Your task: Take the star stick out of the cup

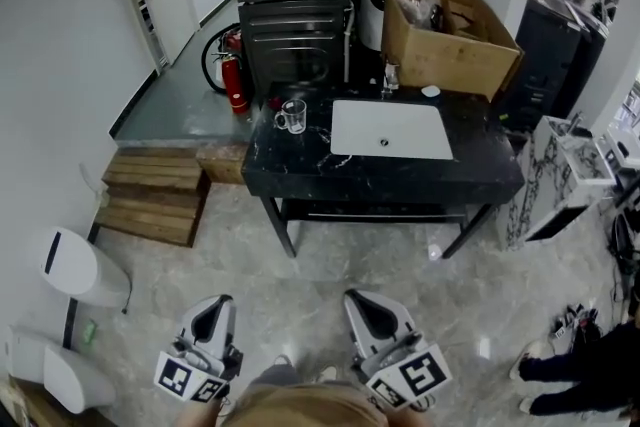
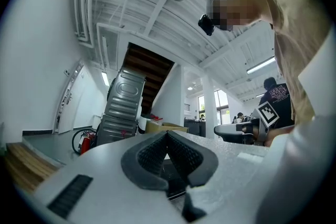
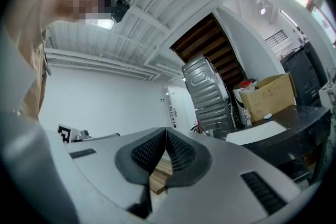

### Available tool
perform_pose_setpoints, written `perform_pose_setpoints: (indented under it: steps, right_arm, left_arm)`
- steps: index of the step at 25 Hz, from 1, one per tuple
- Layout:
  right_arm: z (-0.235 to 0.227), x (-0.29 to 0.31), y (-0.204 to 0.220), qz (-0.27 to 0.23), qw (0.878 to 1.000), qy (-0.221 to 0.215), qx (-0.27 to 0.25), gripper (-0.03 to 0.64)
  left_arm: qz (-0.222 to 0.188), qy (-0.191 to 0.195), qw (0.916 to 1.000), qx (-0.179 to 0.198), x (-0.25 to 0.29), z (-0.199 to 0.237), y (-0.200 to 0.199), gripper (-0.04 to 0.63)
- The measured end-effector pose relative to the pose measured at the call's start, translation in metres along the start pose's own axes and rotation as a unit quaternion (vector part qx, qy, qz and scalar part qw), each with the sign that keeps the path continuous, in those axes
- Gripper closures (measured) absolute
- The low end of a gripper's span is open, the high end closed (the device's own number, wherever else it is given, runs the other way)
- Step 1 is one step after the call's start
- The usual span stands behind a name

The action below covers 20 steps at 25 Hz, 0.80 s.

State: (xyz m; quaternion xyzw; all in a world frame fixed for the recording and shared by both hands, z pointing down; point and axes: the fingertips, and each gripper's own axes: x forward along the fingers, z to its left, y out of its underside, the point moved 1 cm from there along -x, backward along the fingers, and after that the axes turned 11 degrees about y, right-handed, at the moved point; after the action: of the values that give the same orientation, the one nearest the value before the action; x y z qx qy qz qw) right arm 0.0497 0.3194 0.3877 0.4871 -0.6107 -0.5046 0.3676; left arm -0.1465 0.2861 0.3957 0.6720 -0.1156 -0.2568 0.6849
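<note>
A clear glass cup stands at the left end of the black marble table, far ahead of me. Something small and red sits just behind the cup; I cannot tell whether it is the star stick. My left gripper and right gripper hang low at the bottom of the head view, well short of the table. Both are shut with nothing between the pads. In the left gripper view my left gripper shows its jaws pressed together, and in the right gripper view my right gripper looks the same.
A white basin is set in the tabletop, with a cardboard box at its back right. Behind stand a grey metal appliance and a red fire extinguisher. Wooden steps and white bins lie left; a marble-patterned cabinet stands right.
</note>
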Motion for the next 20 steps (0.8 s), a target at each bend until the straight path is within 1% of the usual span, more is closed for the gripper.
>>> perform_pose_setpoints:
  steps: [10,16,20]
  right_arm:
    - [-0.010,-0.007,0.003,0.007,1.000,0.008,-0.001,0.615]
    - [-0.017,0.001,0.000,0.005,1.000,0.018,-0.007,0.615]
    - [-0.020,0.011,0.002,0.012,1.000,0.022,-0.008,0.615]
  left_arm:
    - [-0.002,0.000,1.0000,-0.006,0.007,-0.003,0.007,0.594]
    - [-0.011,0.007,0.9999,-0.006,0.019,0.006,0.008,0.594]
    - [-0.011,0.005,0.9999,-0.009,0.026,0.020,0.010,0.594]
